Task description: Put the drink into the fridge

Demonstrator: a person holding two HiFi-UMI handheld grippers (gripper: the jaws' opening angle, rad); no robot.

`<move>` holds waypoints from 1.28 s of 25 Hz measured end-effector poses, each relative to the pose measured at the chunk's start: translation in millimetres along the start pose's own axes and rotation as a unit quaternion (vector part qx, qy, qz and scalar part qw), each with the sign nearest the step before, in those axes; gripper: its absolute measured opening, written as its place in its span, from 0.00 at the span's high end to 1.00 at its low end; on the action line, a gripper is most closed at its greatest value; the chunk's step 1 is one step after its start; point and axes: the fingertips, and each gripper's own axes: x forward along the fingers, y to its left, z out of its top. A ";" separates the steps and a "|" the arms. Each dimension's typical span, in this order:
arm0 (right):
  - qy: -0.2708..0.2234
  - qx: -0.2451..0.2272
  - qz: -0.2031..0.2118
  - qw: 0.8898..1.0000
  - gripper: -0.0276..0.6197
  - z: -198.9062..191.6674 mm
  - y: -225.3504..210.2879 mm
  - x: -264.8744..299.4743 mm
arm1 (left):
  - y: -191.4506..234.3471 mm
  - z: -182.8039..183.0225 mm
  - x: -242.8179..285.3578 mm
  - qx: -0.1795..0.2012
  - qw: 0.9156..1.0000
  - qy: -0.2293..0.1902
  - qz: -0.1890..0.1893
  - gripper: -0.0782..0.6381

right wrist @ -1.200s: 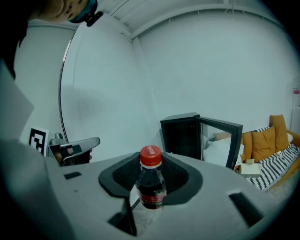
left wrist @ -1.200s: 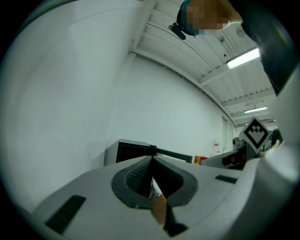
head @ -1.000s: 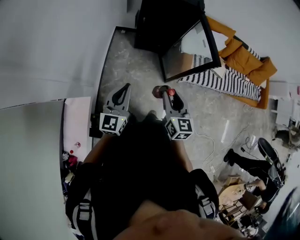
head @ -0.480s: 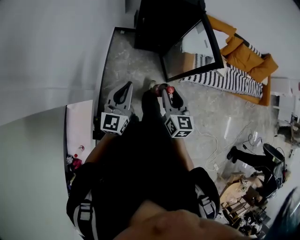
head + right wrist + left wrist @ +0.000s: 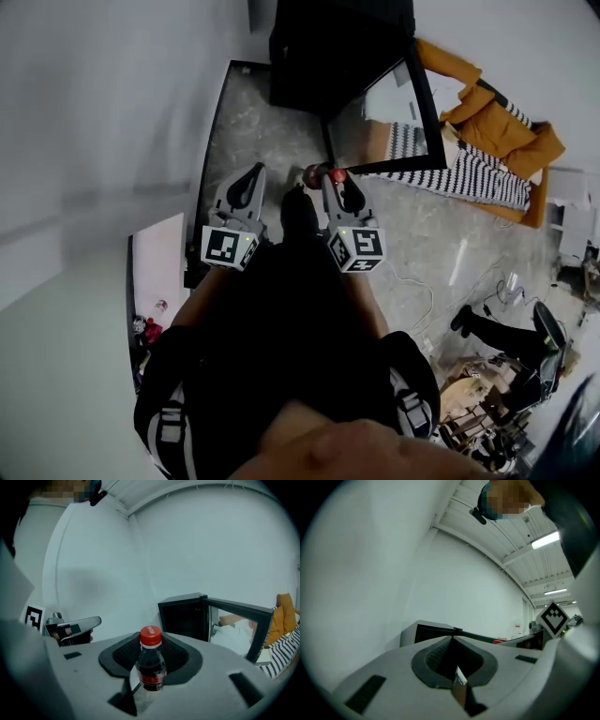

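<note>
Closest in, the right hand-held gripper [image 5: 330, 180] has its jaws partway apart and clamped on the drink bottle [image 5: 151, 665]. It is a dark cola with a red cap [image 5: 150, 637], upright and gripped low on its body, short of the fridge [image 5: 183, 615] and facing its front. With the pads that low, most of the bottle stands free above them, so a quick dip toward the opening could rock it forward or let it slide through the jaws.

Beside it, at about the same remove from the fridge, the left hand-held gripper [image 5: 251, 176] has its jaws closed together on nothing. As it stands, it can neither steady the bottle nor hold anything back.

Further toward the fridge is bare floor [image 5: 253, 122], with a white cable [image 5: 417, 281] lying off to the right of the path, well short of the fridge. A careless step that way is a trip risk.

The fridge door [image 5: 241, 620] stands open, hinged on the right side of the opening and angled outward. It looks like the likeliest snag: come in a touch too far right and the bottle or a jaw could clip its edge, and nothing is bracing the door against swinging.

The fridge sits low on the floor and its inside is dark, so I can't see what the shelves look like. That means a deep stoop and a partly blind placement, and a bottle set down tilted could topple.

Beyond the fridge, on its door side, lie a striped blanket [image 5: 469, 169] and an orange cushion [image 5: 497, 127], clear of the route.
</note>
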 end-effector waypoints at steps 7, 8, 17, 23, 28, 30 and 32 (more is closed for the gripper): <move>0.007 -0.011 0.019 1.000 0.76 25.9 -52.8 60.5 | 7.4 -0.2 87.8 0.002 1.000 0.011 0.010 0.88; 0.007 -0.014 0.022 1.000 0.76 30.0 -59.3 69.2 | 8.3 -0.2 99.7 0.004 1.000 0.012 0.012 0.88; 0.014 -0.041 0.048 0.998 0.76 57.4 -113.1 144.1 | 18.8 5.7 184.7 0.003 0.999 0.013 0.045 0.88; 0.013 -0.045 0.074 0.996 0.76 66.3 -128.7 183.4 | 30.1 7.5 215.7 0.013 0.997 0.011 0.070 0.88; 0.023 -0.040 0.076 0.996 0.76 63.0 -137.9 211.1 | 39.8 6.4 229.5 0.009 0.997 0.016 0.081 0.88; 0.024 -0.040 0.071 0.996 0.76 64.1 -141.5 223.6 | 45.1 3.7 236.6 0.005 0.997 0.018 0.080 0.88; 0.027 -0.044 0.065 0.997 0.76 63.6 -144.8 236.1 | 50.4 4.5 244.5 0.005 0.997 0.014 0.075 0.88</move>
